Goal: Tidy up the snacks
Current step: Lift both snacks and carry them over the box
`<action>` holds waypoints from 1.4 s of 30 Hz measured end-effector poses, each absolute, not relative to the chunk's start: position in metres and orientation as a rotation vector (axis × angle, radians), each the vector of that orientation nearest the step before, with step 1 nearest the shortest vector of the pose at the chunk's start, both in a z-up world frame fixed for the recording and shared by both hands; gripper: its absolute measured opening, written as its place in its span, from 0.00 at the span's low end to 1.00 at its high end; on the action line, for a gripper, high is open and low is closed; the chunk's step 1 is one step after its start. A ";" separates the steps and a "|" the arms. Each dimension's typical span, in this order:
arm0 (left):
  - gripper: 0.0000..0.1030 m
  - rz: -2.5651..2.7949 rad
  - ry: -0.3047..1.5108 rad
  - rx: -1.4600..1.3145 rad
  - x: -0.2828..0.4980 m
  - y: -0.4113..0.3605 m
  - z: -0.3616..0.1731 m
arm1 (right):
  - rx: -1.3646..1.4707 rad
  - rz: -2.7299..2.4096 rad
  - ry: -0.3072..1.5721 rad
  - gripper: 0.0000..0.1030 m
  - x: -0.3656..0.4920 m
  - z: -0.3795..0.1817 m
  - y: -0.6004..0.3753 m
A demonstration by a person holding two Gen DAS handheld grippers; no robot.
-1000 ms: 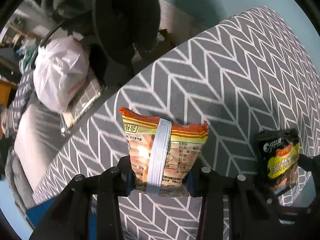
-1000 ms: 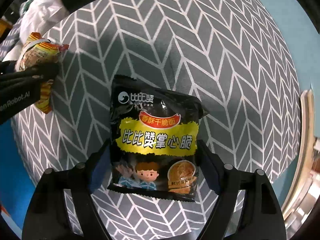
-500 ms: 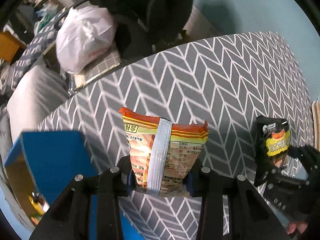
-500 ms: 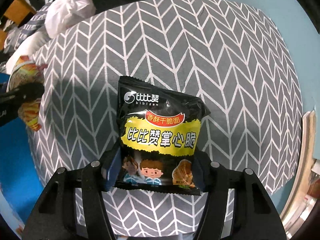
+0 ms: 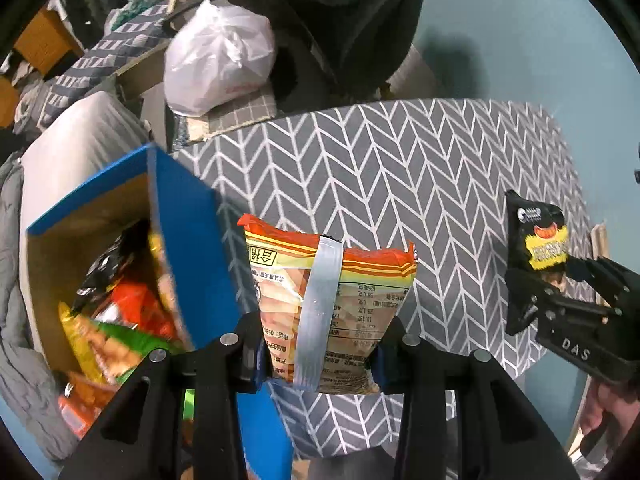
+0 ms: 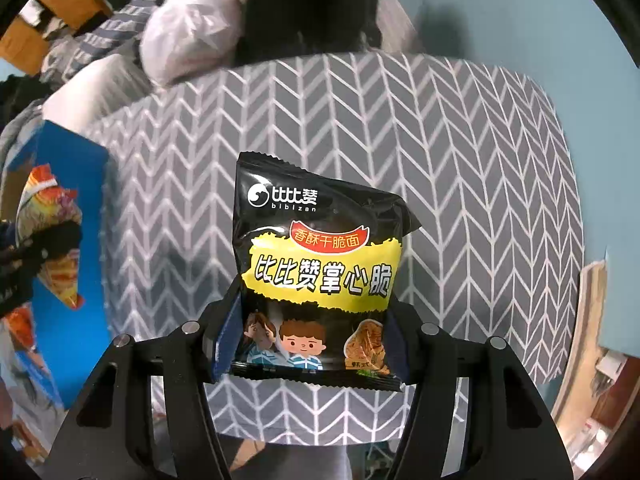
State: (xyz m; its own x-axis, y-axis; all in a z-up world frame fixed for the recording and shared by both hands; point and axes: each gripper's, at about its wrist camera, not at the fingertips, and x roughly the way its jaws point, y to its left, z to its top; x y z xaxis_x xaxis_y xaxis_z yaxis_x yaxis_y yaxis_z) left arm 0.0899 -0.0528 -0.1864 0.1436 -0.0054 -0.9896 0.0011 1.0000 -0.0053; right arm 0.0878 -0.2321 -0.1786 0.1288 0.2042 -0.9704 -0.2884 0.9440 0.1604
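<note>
My left gripper is shut on an orange snack packet with a silver back seam, held above the table next to the blue box. The box is open and holds several snack packets. My right gripper is shut on a black and yellow snack packet, held above the grey chevron tablecloth. The right gripper and its black packet show at the right of the left wrist view. The orange packet and the blue box show at the left of the right wrist view.
A white plastic bag lies beyond the table's far edge among clutter. A grey cushion sits behind the blue box. The teal floor lies past the table on the right. A wooden edge is at the right.
Both grippers have risen and drawn back with their packets. The blue box has come into view at the left, and its open inside now shows.
</note>
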 end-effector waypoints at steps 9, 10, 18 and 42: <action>0.39 0.084 1.351 -0.070 0.064 -0.017 -0.144 | -0.125 0.479 1.329 0.59 0.095 -0.126 -0.223; 0.39 0.101 1.342 -0.085 0.061 -0.009 -0.140 | -0.135 0.491 1.322 0.59 0.095 -0.121 -0.220; 0.39 0.201 1.309 -0.156 0.046 0.044 -0.124 | -0.203 0.596 1.275 0.59 0.092 -0.109 -0.165; 0.39 0.390 1.319 -0.307 0.046 0.168 -0.152 | -0.288 0.903 1.299 0.59 0.070 -0.115 0.002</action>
